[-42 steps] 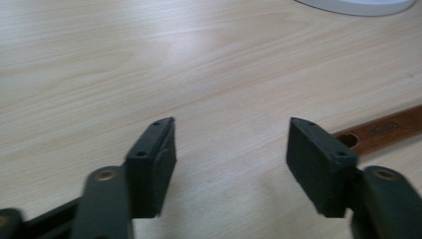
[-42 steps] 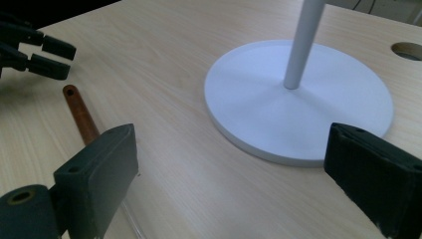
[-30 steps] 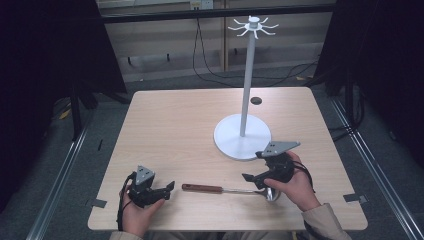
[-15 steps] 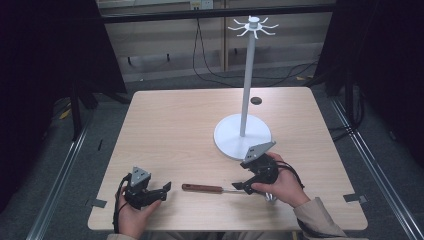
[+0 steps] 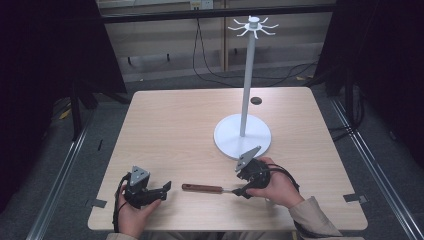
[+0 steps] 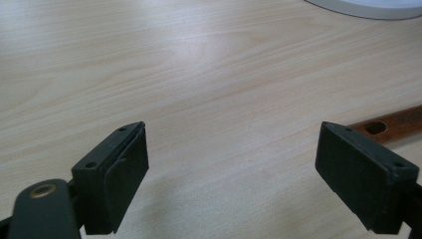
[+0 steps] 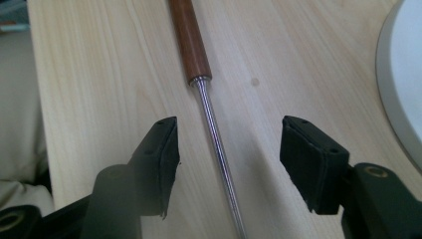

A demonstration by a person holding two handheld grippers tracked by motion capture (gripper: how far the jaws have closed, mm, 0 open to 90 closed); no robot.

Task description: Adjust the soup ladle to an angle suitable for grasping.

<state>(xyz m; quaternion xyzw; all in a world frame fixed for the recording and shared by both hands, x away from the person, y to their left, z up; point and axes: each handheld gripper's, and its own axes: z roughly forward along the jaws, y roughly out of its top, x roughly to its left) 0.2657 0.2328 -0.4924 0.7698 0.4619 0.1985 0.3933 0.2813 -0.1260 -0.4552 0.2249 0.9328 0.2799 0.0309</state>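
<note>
From the high view, your right claw [image 5: 243, 191] sits low at the metal end of the wooden-handled utensil [image 5: 202, 188], which lies flat near the front edge of the surface [image 5: 175, 125]; your left claw [image 5: 161, 189] rests spread just beyond the handle's far tip, and the white stand [image 5: 243, 136] waits behind. Your left gripper view adds the handle's hanging hole. Your right gripper view reveals the steel shaft [image 7: 215, 134] centred between spread jaws: you seem mid-approach, so lower and close next.
</note>
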